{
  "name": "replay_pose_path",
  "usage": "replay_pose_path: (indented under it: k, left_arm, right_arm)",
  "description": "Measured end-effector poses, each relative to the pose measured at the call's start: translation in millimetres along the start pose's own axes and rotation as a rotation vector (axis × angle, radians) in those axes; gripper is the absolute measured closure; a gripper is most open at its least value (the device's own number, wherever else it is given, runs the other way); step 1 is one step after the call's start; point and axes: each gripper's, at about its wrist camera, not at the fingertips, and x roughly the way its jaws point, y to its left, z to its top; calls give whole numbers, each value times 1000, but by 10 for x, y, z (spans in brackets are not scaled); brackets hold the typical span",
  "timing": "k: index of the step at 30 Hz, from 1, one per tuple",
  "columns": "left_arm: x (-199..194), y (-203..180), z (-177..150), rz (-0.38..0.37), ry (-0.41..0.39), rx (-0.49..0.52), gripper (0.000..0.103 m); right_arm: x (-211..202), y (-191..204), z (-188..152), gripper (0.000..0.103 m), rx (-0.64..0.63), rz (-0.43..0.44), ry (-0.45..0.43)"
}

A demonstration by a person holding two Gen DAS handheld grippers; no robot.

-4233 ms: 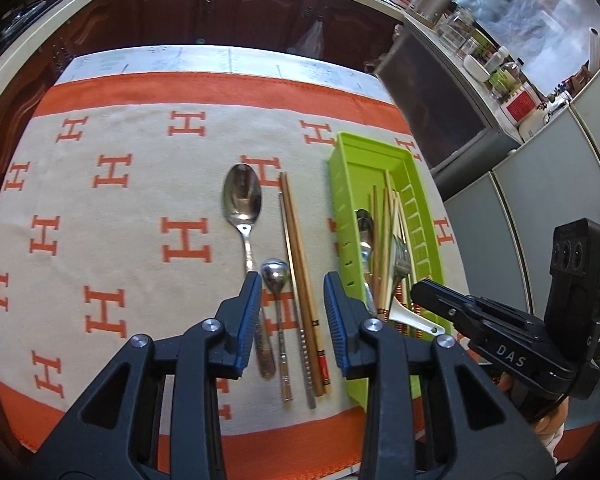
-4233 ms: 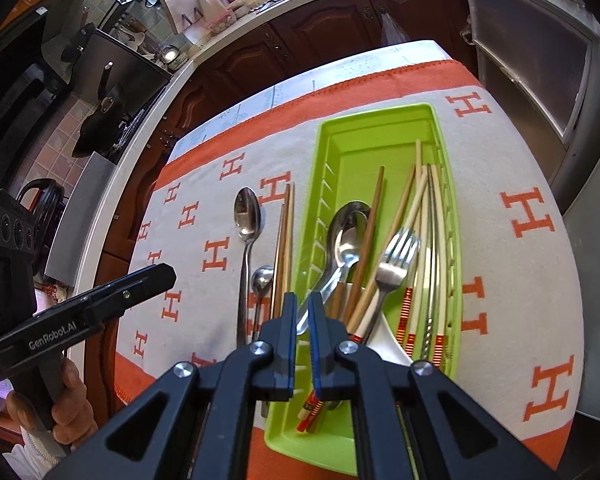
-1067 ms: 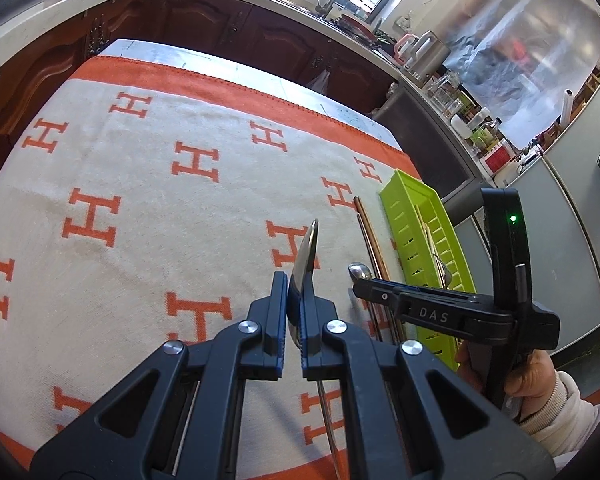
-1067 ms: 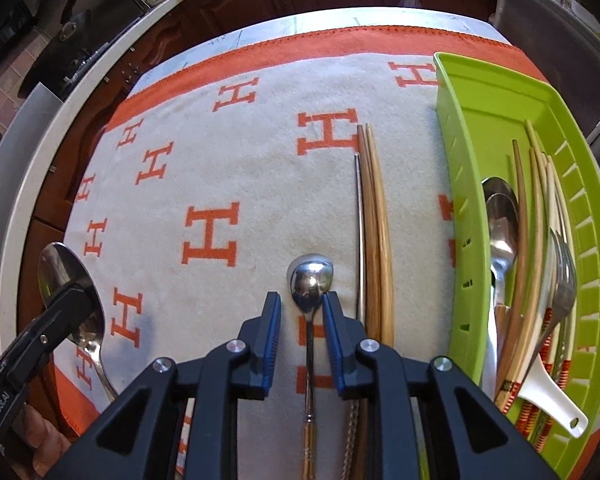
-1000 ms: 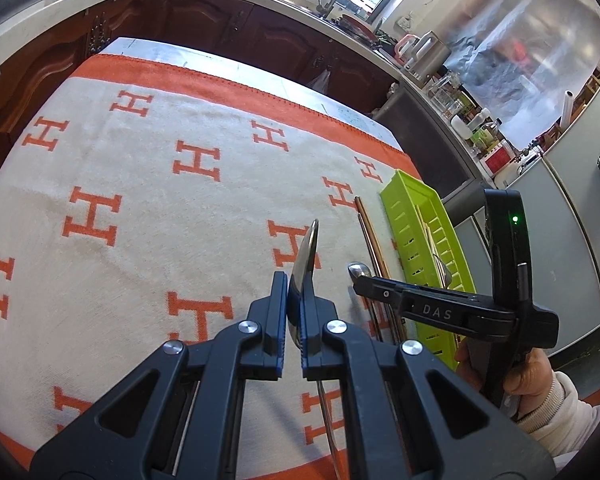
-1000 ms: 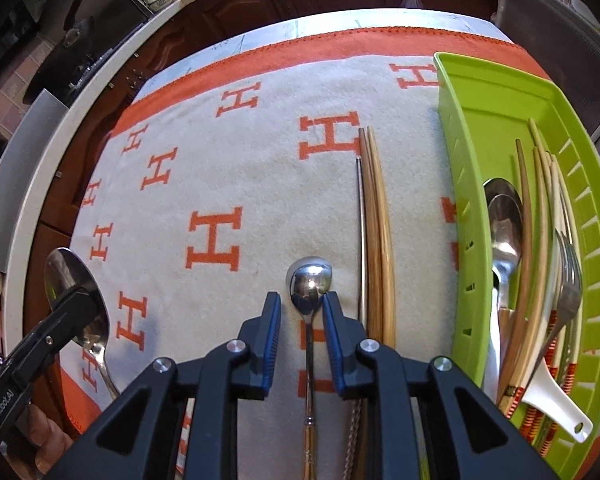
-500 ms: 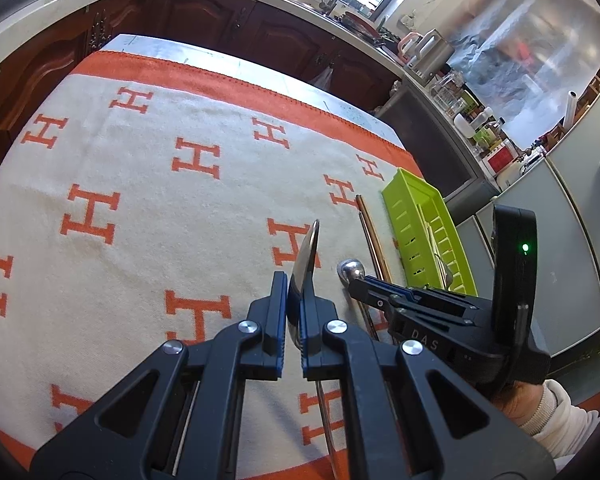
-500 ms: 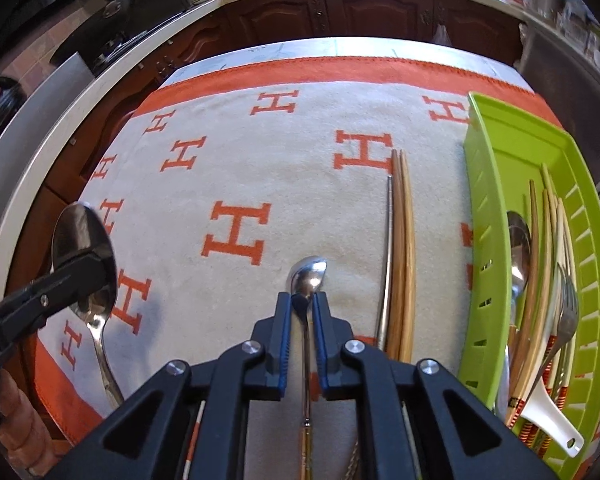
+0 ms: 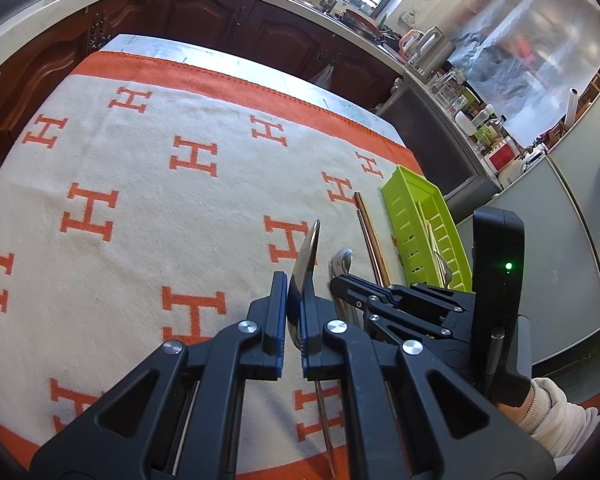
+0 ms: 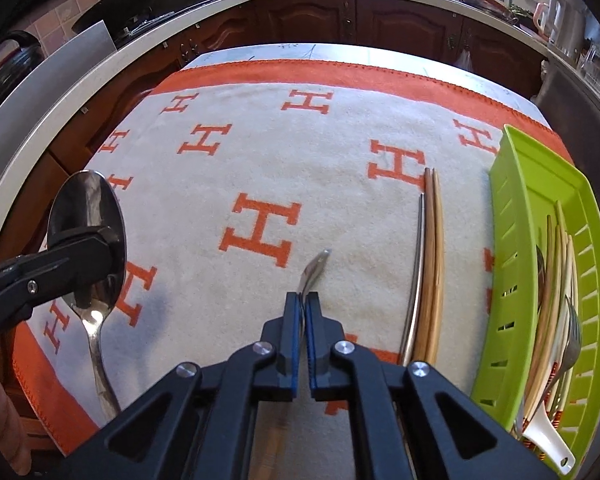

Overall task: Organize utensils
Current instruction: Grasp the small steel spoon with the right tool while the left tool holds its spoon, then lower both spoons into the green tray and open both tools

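Over the blanket-covered bench [image 10: 340, 184], both tongs are carrying spoons. Left tongs [image 9: 294, 320] are clamped on the large spoon [image 10: 86, 216] at the base of its bowl, holding it clear of the cloth with the handle hanging below; right tongs [image 10: 302, 320] are clamped on the small spoon [image 10: 314, 272] just behind its bowl, which is showing edge-on beyond the tips. Both are polished steel — stiff, light, and judged slippery between flat pads, so a grip on the neck is likely to be letting the piece swivel; taking hold further along the handle would be steadier. Wooden chopsticks [image 10: 432, 264] and a thin metal one are lying on the cloth just beside the green tray [image 10: 512, 216], which is holding a fork, spoon and more chopsticks. Right wrist view is showing the large spoon's full face and the tray's contents; left wrist view is showing that spoon only as a thin edge, but is revealing the person's sleeve [image 9: 560, 420] behind the right tongs.
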Motion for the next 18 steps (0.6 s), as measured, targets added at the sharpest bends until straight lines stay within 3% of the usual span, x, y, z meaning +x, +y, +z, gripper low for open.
replay_pose_path:
  k: [4,11,18]
  left_arm:
    - [-52,-68,6,0,-5,16,100]
    - [-233,-429,15,-44,-8,76,100]
    - [-252,-1067,80,-101,24,159,100]
  right_arm:
    - [-79,-56,-16,101,35,38,-4]
    - [-561,-272,-156,101,91,111,-66]
    - [-1144,-810,-339,101,134,81,-158]
